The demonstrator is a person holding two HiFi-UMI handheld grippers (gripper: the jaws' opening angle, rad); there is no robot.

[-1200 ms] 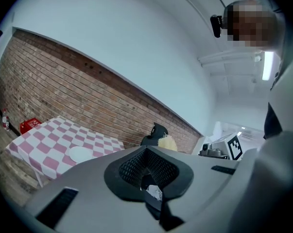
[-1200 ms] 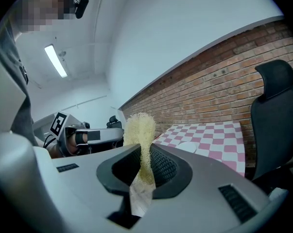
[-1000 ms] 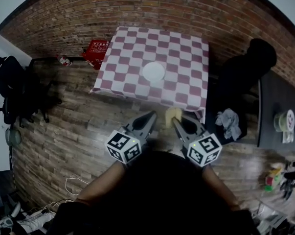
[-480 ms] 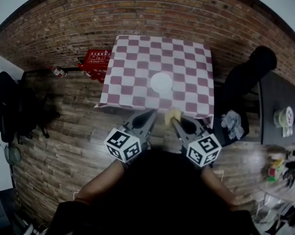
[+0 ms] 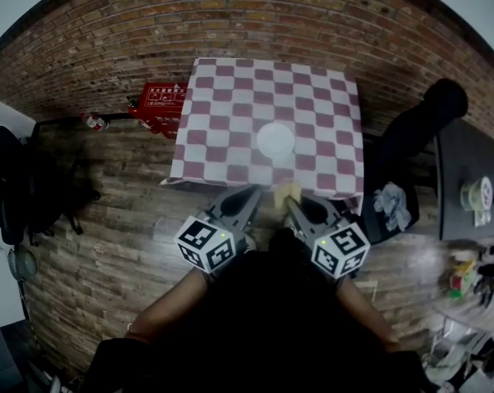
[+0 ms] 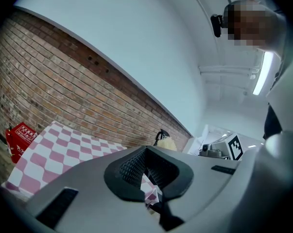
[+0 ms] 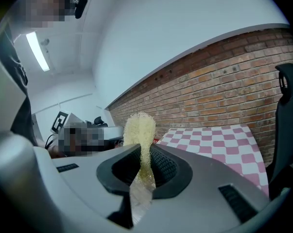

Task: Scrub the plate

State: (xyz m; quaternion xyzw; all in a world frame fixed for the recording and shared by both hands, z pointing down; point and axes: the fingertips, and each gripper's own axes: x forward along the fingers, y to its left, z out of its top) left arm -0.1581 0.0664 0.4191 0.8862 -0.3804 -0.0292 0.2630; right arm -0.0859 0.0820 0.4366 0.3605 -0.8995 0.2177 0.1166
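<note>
A white plate (image 5: 275,139) lies near the middle of a table with a red-and-white checked cloth (image 5: 230,113), seen in the head view. My right gripper (image 5: 289,201) is held in front of the table's near edge and is shut on a yellow scrubbing sponge (image 5: 286,193), which sticks up between its jaws (image 7: 139,130). Beside it, my left gripper (image 5: 256,193) is shut with nothing in it (image 6: 147,171). Both grippers are short of the table and well apart from the plate. The left gripper view shows the checked cloth (image 6: 54,144) ahead.
A brick wall (image 5: 255,15) runs behind the table. A red box (image 5: 158,101) sits on the wooden floor at the table's left. A dark chair (image 5: 419,121) stands at the right, with a dark table (image 5: 468,195) further right. A black office chair (image 5: 17,187) stands at far left.
The table and plate have shifted slightly right and nearer in the head view as I step closer. Both grippers keep their pose, the sponge still held.
</note>
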